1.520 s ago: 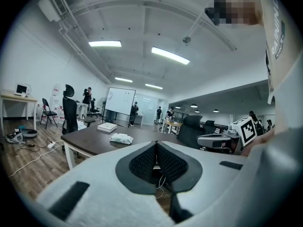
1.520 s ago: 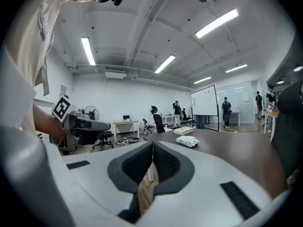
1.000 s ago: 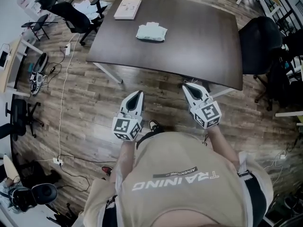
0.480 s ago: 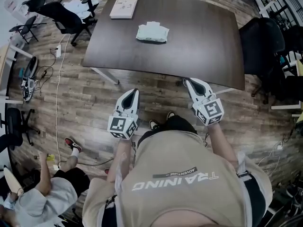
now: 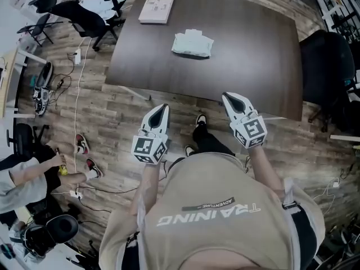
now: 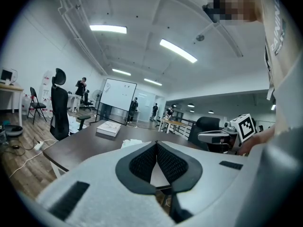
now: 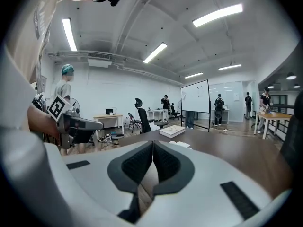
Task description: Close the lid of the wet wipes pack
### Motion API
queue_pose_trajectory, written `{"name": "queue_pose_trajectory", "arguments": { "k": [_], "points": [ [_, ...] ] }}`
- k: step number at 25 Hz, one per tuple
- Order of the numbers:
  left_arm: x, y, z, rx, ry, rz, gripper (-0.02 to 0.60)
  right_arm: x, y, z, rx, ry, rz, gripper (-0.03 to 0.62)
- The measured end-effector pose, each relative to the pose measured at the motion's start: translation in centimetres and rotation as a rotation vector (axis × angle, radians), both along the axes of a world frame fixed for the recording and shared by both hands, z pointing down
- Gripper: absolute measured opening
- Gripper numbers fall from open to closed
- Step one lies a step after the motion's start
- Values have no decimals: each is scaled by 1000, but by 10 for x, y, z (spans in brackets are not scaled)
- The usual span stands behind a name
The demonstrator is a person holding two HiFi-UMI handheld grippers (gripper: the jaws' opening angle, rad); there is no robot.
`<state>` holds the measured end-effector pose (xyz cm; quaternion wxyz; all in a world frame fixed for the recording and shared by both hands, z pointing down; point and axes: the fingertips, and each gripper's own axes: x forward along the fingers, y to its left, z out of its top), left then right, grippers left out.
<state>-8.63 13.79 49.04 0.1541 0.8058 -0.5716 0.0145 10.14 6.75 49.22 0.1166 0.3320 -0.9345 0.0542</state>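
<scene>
While the left gripper [image 5: 163, 107] and right gripper [image 5: 226, 96] are pressed together and empty, the soft pale wet wipes pack [image 5: 193, 44] lies well ahead on the dark brown table [image 5: 253, 55], long side running left to right.

Overhead plus two low views, shared table [image 5: 247, 66]
</scene>
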Motion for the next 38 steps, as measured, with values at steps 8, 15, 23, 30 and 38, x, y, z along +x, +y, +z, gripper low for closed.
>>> {"name": "queue_pose_trajectory", "arguments": {
  "k": [8, 15, 23, 30, 38],
  "points": [
    [-10, -76, -28, 25, -63, -2, 11, -13, -92, -12, 48, -67, -3, 14],
    [7, -125, -42, 30, -103, 12, 11, 2, -145, -1, 19, -110, 9, 14],
    [7, -143, -27, 5, -151, -12, 11, -5, -164, 6, -11, -113, -27, 14],
    [0, -161, -10, -24, -123, 14, 11, -23, -175, 21, -28, -78, -47, 14],
    [-14, -212, -11, 1, -84, 75, 11, -38, -207, 15, -43, -70, 13, 14]
  ]
}}
